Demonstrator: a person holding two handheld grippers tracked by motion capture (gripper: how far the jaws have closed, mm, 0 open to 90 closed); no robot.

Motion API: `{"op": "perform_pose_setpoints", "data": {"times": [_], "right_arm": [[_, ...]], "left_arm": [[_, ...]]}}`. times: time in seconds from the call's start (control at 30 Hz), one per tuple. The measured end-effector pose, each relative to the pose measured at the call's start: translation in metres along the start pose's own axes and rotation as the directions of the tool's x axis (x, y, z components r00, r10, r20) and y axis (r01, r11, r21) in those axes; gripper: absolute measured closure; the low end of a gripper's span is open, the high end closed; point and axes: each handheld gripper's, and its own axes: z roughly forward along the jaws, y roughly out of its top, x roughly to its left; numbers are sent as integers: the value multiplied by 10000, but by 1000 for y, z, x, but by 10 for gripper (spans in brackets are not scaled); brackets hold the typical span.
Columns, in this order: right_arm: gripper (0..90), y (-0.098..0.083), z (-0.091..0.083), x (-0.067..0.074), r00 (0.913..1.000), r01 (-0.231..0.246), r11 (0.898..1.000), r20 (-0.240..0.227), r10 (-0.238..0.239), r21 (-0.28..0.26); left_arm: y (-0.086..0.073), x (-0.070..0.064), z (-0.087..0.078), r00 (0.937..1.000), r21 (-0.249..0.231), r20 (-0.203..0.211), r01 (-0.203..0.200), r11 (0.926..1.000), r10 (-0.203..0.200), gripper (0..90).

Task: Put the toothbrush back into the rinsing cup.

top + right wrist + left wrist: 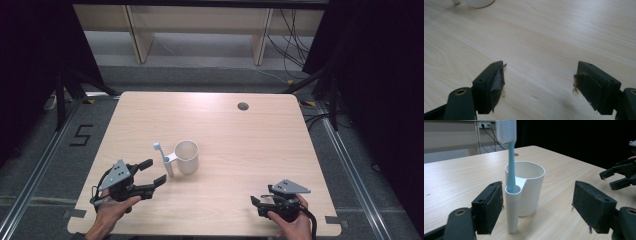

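A white cup (187, 157) (530, 187) stands near the table's middle, with a narrow side tube (512, 210) on its left. A light blue toothbrush (161, 152) (510, 157) stands upright in that tube, bristles up. My left gripper (156, 172) (537, 207) is open just left of and in front of the cup; the tube sits right beside its left jaw, apart from the pads. My right gripper (259, 202) (539, 85) is open low over bare wood at the front right, holding nothing. The cup's base (477, 3) peeks in at the top of the right gripper view.
The wooden table (240, 145) has a round cable hole (243, 106) at its back. Black curtains flank both sides. Shelving and cables stand beyond the far edge. A floor marking "5" (81, 135) lies to the left.
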Motion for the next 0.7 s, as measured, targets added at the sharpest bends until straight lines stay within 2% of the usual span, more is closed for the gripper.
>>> {"op": "perform_pose_setpoints", "data": {"times": [0.1,0.27,0.37,0.43,0.53,0.7], "right_arm": [[240,0,0,0,10000,-1,10000,-5,1,35],[240,0,0,-1,10000,4,10000,-12,-4,30],[240,0,0,-1,10000,-21,10000,-72,21,-24],[240,0,-1,-1,10000,-59,10000,-6,59,-33],[240,0,-1,-1,10000,1,10000,21,-1,-24],[240,0,-1,-1,10000,-34,10000,40,34,-32]], "left_arm": [[0,-2,-3,9999,53,113,84,10000,-85,216],[1,-4,-7,9999,260,57,82,9996,-84,206],[1,-5,-9,9995,449,111,283,9986,-288,191],[0,-6,-8,9993,341,206,308,9989,-315,174],[1,-12,-11,9994,601,220,264,9978,-278,167],[-1,-18,-16,9987,485,334,366,9982,-382,151]]}}
